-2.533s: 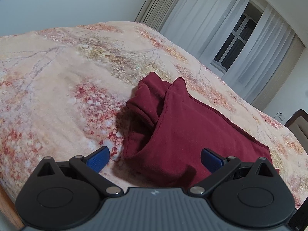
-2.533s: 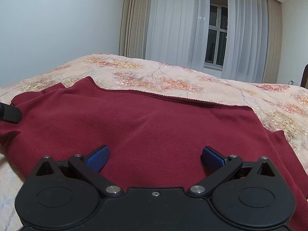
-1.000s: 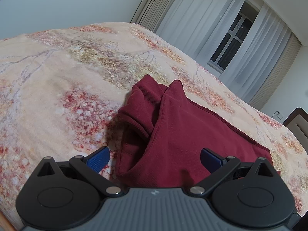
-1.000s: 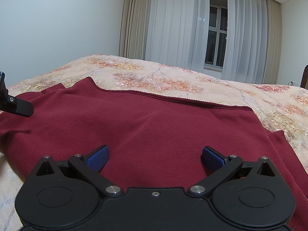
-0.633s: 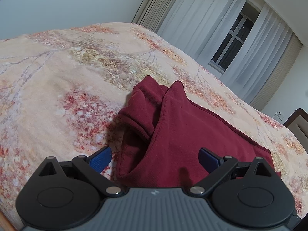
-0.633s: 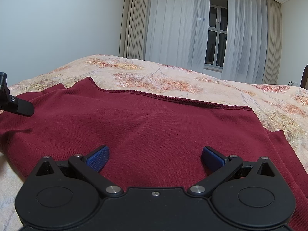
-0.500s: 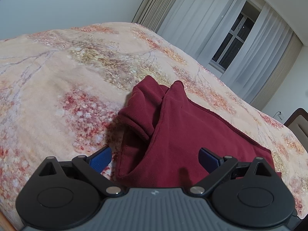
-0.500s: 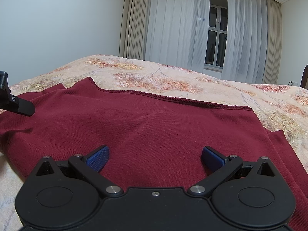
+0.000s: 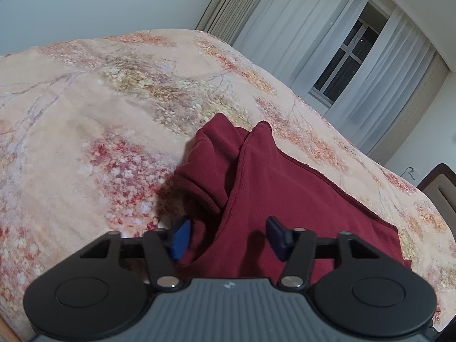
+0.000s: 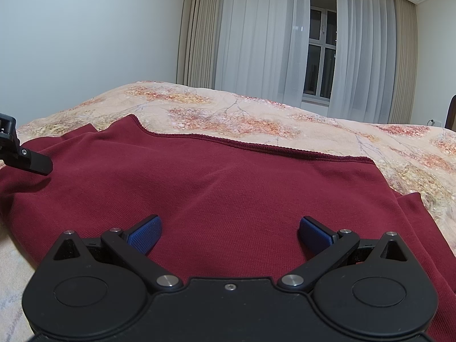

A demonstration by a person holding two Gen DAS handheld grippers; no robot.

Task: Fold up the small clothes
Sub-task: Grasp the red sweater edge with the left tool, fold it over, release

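Note:
A dark red garment (image 9: 296,199) lies spread on the flowered bedspread (image 9: 85,119), with a bunched sleeve (image 9: 211,165) at its left side. My left gripper (image 9: 229,238) sits low at the garment's near left corner. Its jaws are closing, with a fold of the red cloth between the blue pads and a gap still showing. In the right wrist view the garment (image 10: 228,182) lies flat, its hem running across the far side. My right gripper (image 10: 229,233) stands open just over the near edge, nothing pinched. One finger of the left gripper (image 10: 28,161) shows at the far left.
The bedspread (image 10: 285,125) stretches beyond the garment toward a curtained window (image 10: 320,57). A dark chair back (image 9: 440,182) stands at the right of the bed. The bed's wooden edge (image 9: 8,337) shows at the lower left.
The left gripper's jaws have drawn much closer together around the garment's near left corner. The right gripper and the garment have stayed as they were.

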